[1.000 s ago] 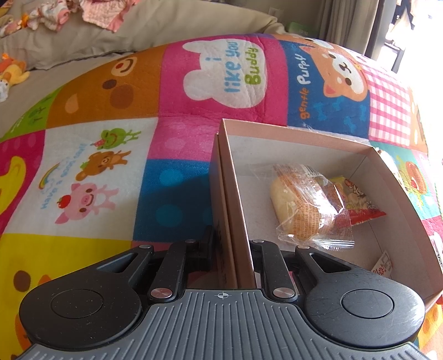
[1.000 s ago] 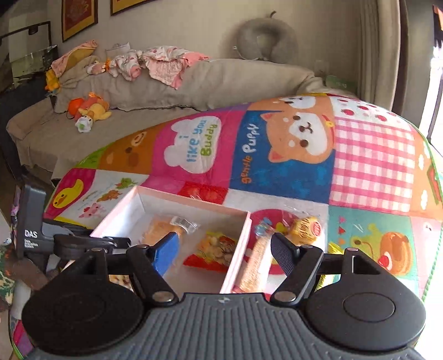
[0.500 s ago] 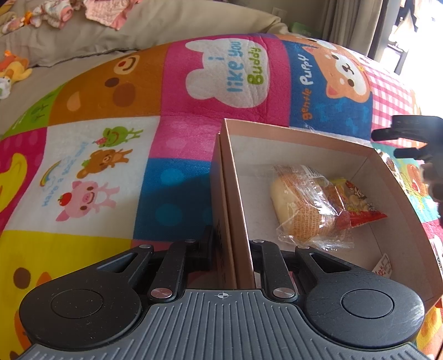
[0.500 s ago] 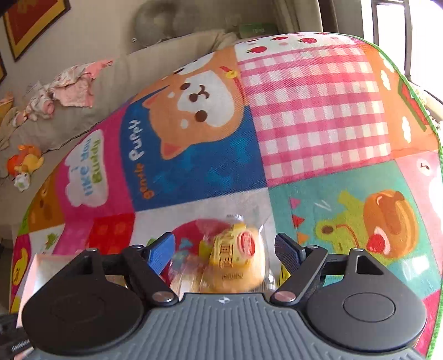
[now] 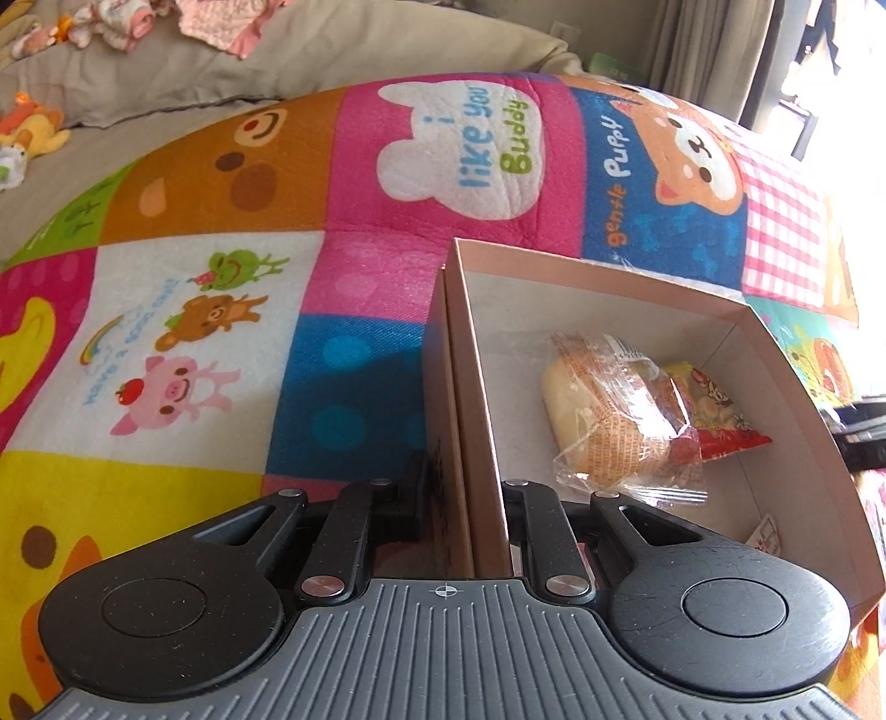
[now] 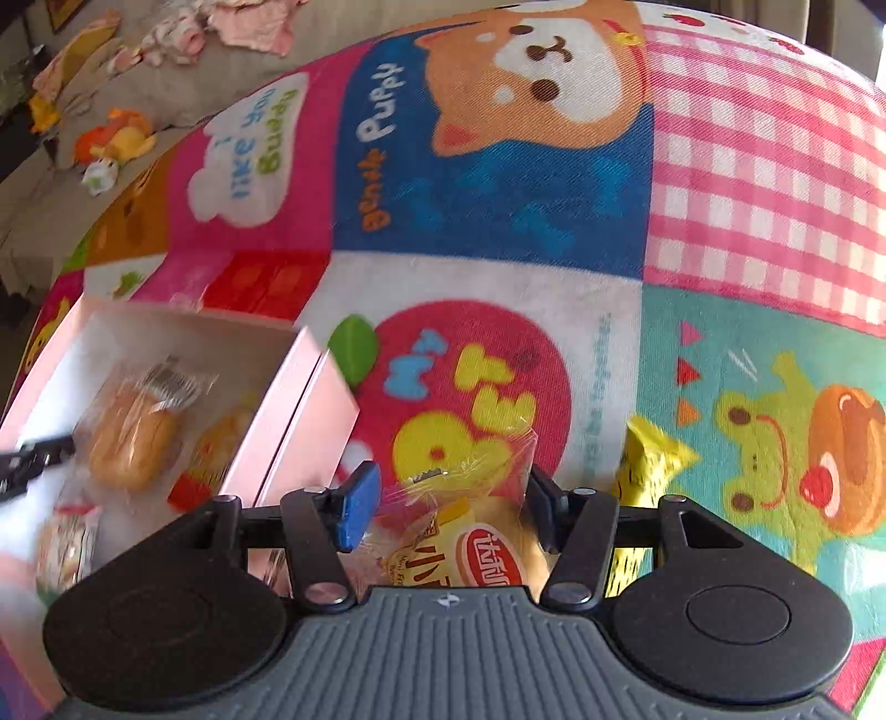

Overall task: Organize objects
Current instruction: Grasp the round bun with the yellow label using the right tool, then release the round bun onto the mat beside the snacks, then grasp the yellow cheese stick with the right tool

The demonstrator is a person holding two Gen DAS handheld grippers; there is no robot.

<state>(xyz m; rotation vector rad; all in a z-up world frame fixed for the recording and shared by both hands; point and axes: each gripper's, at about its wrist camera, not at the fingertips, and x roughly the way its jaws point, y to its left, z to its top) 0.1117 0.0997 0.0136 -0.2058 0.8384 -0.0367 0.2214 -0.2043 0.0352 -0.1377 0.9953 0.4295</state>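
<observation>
A pink cardboard box (image 5: pixel 786 387) lies open on the colourful play mat. My left gripper (image 5: pixel 465 487) is shut on the box's near-left wall. Inside the box lie a wrapped bread roll (image 5: pixel 603 410) and a red-and-yellow snack packet (image 5: pixel 720 415). In the right wrist view the box (image 6: pixel 288 410) sits at the left. My right gripper (image 6: pixel 451 498) has closed around a wrapped small bread with a red label (image 6: pixel 470 543), its fingers against the wrapper. A yellow snack packet (image 6: pixel 648 465) lies just right of the right gripper.
The patchwork play mat (image 5: pixel 221 332) covers the surface. A beige sofa (image 5: pixel 332 50) with clothes and soft toys stands behind. Curtains and a bright window (image 5: pixel 819 66) are at the far right. Another small wrapped snack (image 6: pixel 66 548) lies in the box's near corner.
My right gripper has dropped down and narrowed onto the wrapped small bread beside the box. The left gripper and box have stayed put.
</observation>
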